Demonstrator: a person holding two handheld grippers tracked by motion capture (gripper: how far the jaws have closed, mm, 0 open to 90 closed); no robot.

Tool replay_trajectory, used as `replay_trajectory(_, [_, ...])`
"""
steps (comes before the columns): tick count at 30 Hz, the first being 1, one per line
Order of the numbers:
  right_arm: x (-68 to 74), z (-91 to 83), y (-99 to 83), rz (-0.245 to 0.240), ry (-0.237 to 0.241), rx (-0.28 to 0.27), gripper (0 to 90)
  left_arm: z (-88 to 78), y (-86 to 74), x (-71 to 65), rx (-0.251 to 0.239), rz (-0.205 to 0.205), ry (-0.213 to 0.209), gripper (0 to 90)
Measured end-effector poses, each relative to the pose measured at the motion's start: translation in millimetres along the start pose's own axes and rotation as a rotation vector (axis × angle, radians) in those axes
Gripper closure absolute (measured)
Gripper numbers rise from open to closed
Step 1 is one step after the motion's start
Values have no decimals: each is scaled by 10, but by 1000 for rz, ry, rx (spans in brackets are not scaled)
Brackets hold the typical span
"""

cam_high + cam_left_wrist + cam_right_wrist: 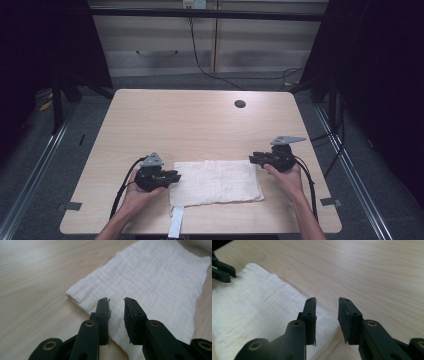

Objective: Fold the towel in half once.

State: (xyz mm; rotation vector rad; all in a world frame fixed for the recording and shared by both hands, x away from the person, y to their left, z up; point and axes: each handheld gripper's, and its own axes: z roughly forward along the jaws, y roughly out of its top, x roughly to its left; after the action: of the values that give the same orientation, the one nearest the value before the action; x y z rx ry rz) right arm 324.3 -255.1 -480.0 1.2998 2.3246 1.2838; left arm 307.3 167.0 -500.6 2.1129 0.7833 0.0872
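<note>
High view: pale wooden counter (200,125) with rounded corners, a small dark round hole (240,104) toward its far right. White folded cloth of crinkled weave (216,182) lying flat near the near edge, about midway between the two hands, a narrow white strip (176,222) hanging from its near left corner over the counter's edge. Left tool (172,177) held just at the cloth's left edge, jaws pointing right toward it. Right tool (254,159) at the cloth's far right corner, jaws pointing left, grey three-cornered plate on top. Both hands low over the counter, forearms coming in from the near side.

Left gripper view: left tool (117,307) over the cloth (155,282), close to its near left corner, jaws a narrow gap apart with nothing between the pads. Fabric seen through the gap, lying below and untouched as far as can be told.

Right gripper view: right tool (327,306) above the cloth's corner (257,315), jaws parted somewhat wider than the left pair, gripping nothing; bare wood visible past the tips. Whether the lower jaw edges brush the fabric, hard to tell from this angle. Tips of the other tool (223,270) at the far left, at the cloth's opposite edge.
</note>
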Motion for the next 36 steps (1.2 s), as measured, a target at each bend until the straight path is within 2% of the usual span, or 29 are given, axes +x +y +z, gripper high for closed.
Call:
replay_trajectory(3, [-95, 104, -10, 23, 7, 29, 625, 13, -27, 14, 8, 0, 4, 737])
replay_trajectory(10, [-80, 173, 7, 8, 22, 50, 611, 18, -46, 34, -2, -3, 5, 752])
replay_trajectory(12, [-75, 189, 2, -14, 2, 74, 617, 13, -49, 47, -1, -5, 12, 752])
replay_trajectory(14, [-98, 206, -48, -5, -5, 104, 618, 10, -52, 54, -1, -9, 15, 751])
replay_trajectory(19, [-75, 236, -64, -22, -16, 107, 619, 1, -64, 73, -2, -17, 18, 750])
replay_trajectory(20, [-59, 241, -61, -27, -34, 108, 624, 1, -64, 73, -3, -15, 20, 750])
replay_trajectory(24, [-55, 270, -73, -30, -18, 115, 674, -13, -75, 58, 3, -12, 38, 741])
replay_trajectory(25, [-48, 267, -77, -26, -12, 118, 702, -20, -82, 53, 3, -9, 41, 741])
replay_trajectory(26, [-34, 264, -88, -28, 9, 125, 784, -29, -86, 54, 6, -7, 39, 740])
replay_trajectory(28, [-25, 265, -101, -25, 20, 126, 847, -42, -93, 57, 7, -10, 39, 740])
replay_trajectory(33, [-24, 252, -138, -15, 49, 117, 872, -95, -112, 30, 29, -2, 28, 726])
replay_trajectory(34, [-13, 244, -142, -14, 45, 119, 874, -101, -106, 35, 30, -3, 37, 712])
replay_trajectory(35, [-1, 239, -139, -22, 42, 126, 876, -109, -69, 90, 30, -4, 70, 641])
replay_trajectory(36, [-1, 239, -139, -22, 42, 126, 876, -109, -69, 90, 30, -4, 70, 626])
